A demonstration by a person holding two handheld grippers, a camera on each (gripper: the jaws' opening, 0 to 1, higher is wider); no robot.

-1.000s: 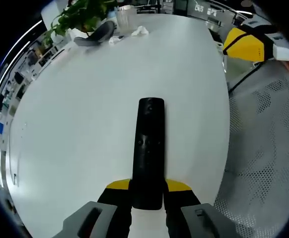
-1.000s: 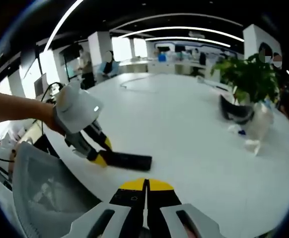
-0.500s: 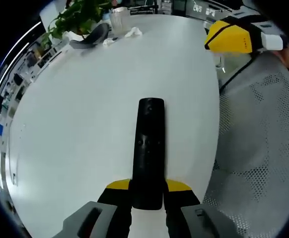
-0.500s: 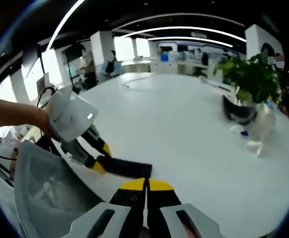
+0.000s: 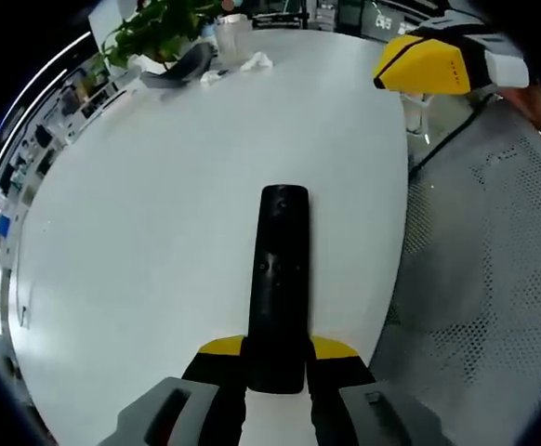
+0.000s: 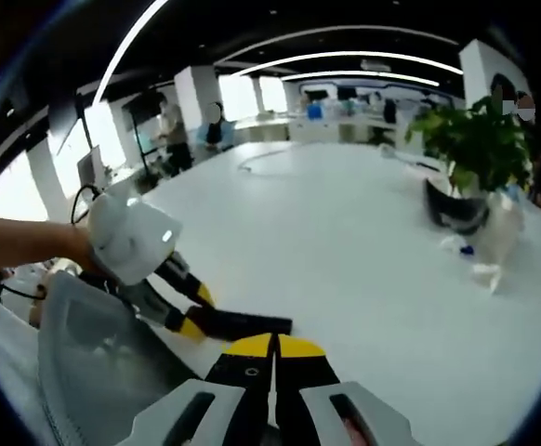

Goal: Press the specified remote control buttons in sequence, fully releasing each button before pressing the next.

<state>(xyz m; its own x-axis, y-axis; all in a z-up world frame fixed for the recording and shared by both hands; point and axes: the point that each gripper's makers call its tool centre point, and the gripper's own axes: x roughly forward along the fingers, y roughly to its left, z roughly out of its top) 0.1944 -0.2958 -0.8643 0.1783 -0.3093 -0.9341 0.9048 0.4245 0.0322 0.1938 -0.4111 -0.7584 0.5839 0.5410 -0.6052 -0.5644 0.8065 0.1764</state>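
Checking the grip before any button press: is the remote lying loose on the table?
No, the left gripper is clamped on the near end of the remote.

Left gripper clamped on the near end of a black remote control, yellow-tipped jaws on either side of it. Right gripper with jaws pressed together, raised beside the left one. Bare forearm behind the left gripper.

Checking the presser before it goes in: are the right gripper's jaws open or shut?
Shut: in the right gripper view the right gripper has its yellow tips together, holding nothing.
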